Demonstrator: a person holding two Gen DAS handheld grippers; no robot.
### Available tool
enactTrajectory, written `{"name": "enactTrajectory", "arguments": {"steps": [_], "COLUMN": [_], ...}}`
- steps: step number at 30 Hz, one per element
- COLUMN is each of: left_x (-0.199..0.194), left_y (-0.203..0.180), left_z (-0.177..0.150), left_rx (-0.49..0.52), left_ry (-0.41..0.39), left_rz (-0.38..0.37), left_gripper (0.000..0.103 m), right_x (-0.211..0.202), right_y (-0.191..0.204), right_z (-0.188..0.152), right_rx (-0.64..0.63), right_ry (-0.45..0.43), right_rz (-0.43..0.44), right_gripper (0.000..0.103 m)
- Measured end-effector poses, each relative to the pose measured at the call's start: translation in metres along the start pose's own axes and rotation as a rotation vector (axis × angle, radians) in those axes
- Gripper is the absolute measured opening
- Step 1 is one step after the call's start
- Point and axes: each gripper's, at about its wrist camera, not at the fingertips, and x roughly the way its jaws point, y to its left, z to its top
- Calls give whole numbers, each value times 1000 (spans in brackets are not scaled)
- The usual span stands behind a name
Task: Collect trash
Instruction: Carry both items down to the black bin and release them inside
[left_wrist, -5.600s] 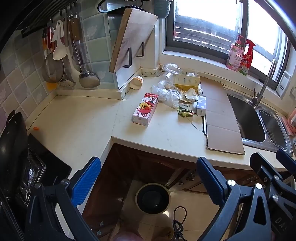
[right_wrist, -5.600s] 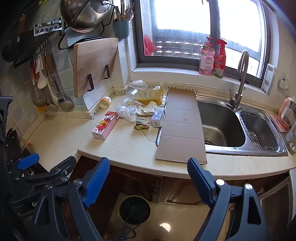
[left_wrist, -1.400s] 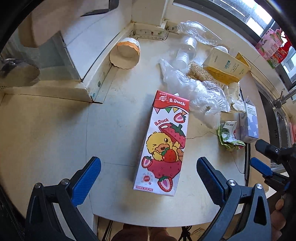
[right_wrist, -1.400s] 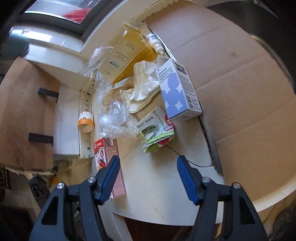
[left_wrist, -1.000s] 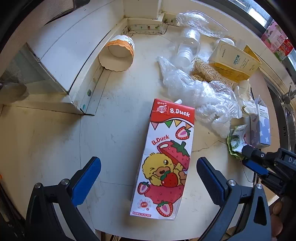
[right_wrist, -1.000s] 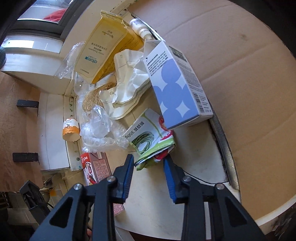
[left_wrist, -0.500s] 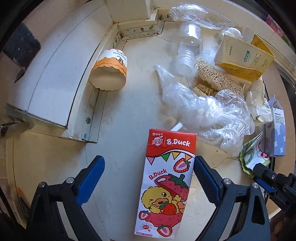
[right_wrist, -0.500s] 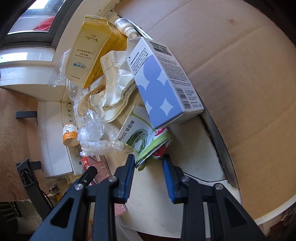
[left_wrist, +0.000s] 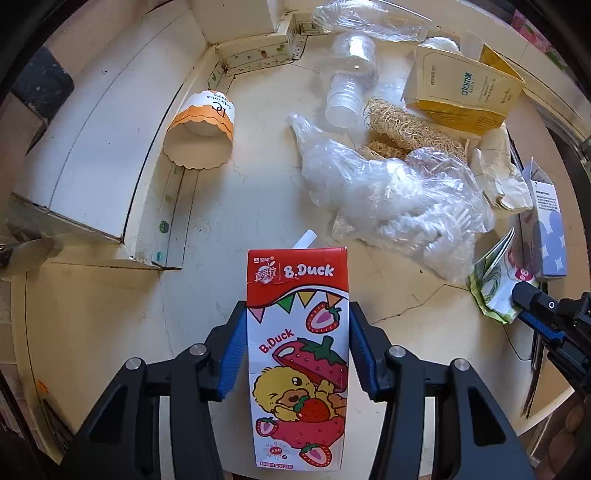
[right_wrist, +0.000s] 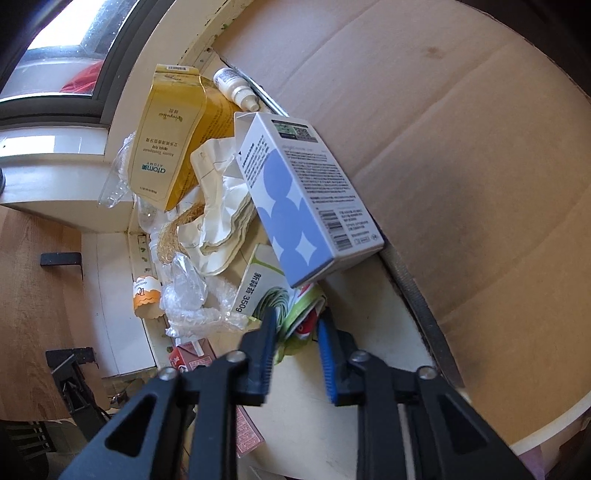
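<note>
A red and white B.Duck strawberry milk carton (left_wrist: 299, 354) lies flat on the cream countertop (left_wrist: 240, 206). My left gripper (left_wrist: 297, 350) is shut on the carton, one blue pad on each long side. My right gripper (right_wrist: 295, 332) is shut on a crumpled green and white food wrapper (right_wrist: 273, 295), which lies under the corner of a white and blue box (right_wrist: 303, 206). The right gripper (left_wrist: 543, 314) also shows at the right edge of the left wrist view, at the wrapper (left_wrist: 495, 284). The carton's end (right_wrist: 192, 356) shows in the right wrist view.
More trash lies behind: a paper cup (left_wrist: 201, 134) on its side, clear plastic bags (left_wrist: 388, 192), a clear bottle (left_wrist: 347, 85), a loofah (left_wrist: 399, 129), a yellow box (left_wrist: 461, 92), crumpled paper (right_wrist: 221, 206). Flat cardboard (right_wrist: 461, 166) covers the right. A raised white ledge (left_wrist: 103, 147) stands left.
My left gripper has moved forward over the carton and closed on its sides. My right gripper has pushed a little further in and narrowed onto the green wrapper.
</note>
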Motion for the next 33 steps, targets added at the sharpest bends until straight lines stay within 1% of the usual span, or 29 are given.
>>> {"name": "enactTrajectory", "arguments": {"steps": [2, 6, 10, 11, 13, 15, 19, 22, 24, 27, 30, 33], "left_x": [-11, -35, -61, -69, -82, -95, -115, -129, -131, -122, -98, -68], "left_y": [-3, -7, -14, -2, -1, 2, 7, 6, 5, 1, -4, -7], "left_z": [-12, -32, -61, -73, -92, -114, -154, -190, -215, -248, -283, -311], "left_rx": [3, 5, -14, -18, -32, -50, -83, -112, -134, -159, -194, -233], "left_ry": [-23, -68, -107, -116, -137, -159, -217, -274, -303, -326, -302, -280], "left_rz": [-4, -19, -50, -56, -67, -94, -151, -198, -228, -236, -257, -271], "left_gripper": [50, 50, 50, 50, 50, 50, 50, 50, 50, 50, 50, 50], "right_x": [-7, -21, -42, -50, -63, -77, -93, -107, -113, -113, -102, -78], "right_y": [2, 20, 36, 38, 40, 39, 39, 25, 11, -12, -36, -63], "right_z": [-6, -23, -43, -49, -64, -78, -115, -138, -152, -173, -193, -210], "right_rx": [-46, -159, -282, -315, -376, -439, -551, -630, -681, -744, -790, -817], "right_ry": [-27, -66, -101, -111, -126, -133, -128, -100, -75, -27, 23, 83], "right_rz": [-15, -47, -59, -61, -61, -65, -76, -86, -99, -114, -134, -170], "right_gripper": [11, 8, 7, 7, 7, 7, 7, 7, 7, 7, 7, 7]}}
